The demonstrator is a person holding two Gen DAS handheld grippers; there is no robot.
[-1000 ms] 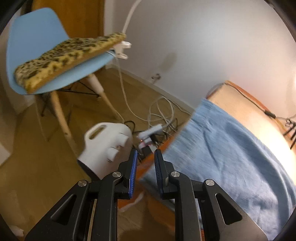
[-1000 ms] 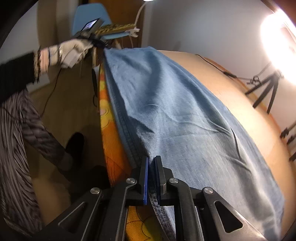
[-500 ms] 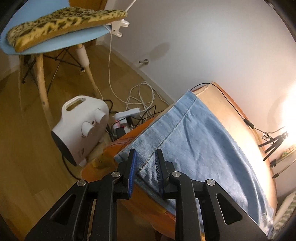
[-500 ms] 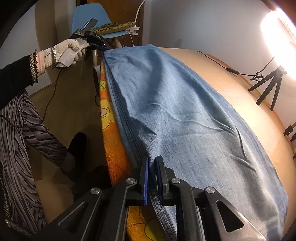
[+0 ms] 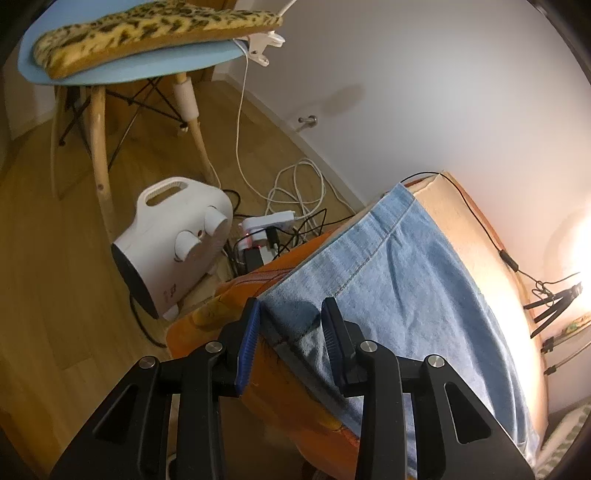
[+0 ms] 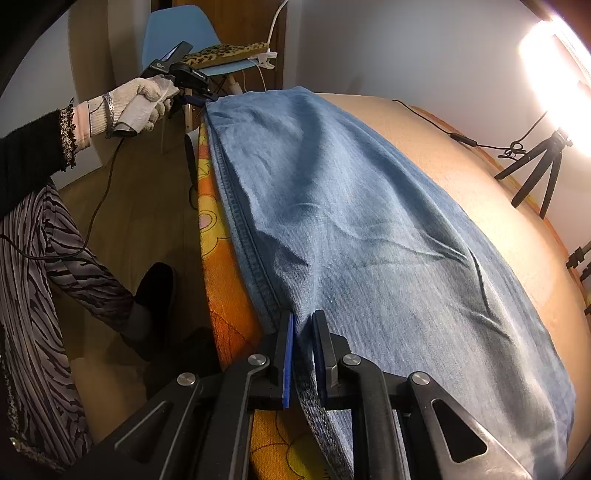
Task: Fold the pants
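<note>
Light blue denim pants (image 6: 351,221) lie lengthwise along the bed. My right gripper (image 6: 303,325) is shut on the thick side seam at the near end, over the bed's orange edge. At the far end, the hem corner (image 5: 291,314) lies between the fingers of my left gripper (image 5: 291,317). Its jaws are opening and the blue pads stand clear of the cloth on both sides. In the right wrist view a gloved hand (image 6: 144,103) holds the left gripper (image 6: 195,88) at that far hem.
An orange flowered cover (image 6: 218,266) runs along the bed's edge. Beyond the bed's end the wooden floor holds a white fan heater (image 5: 173,240), a power strip with cables (image 5: 269,225) and a blue chair with a leopard cushion (image 5: 147,26). Black tripods (image 6: 535,170) stand by the wall.
The left gripper came down with the hem to the bed's end, rolled, and its jaws widened off the cloth. The pants settled flatter. The right gripper kept still.
</note>
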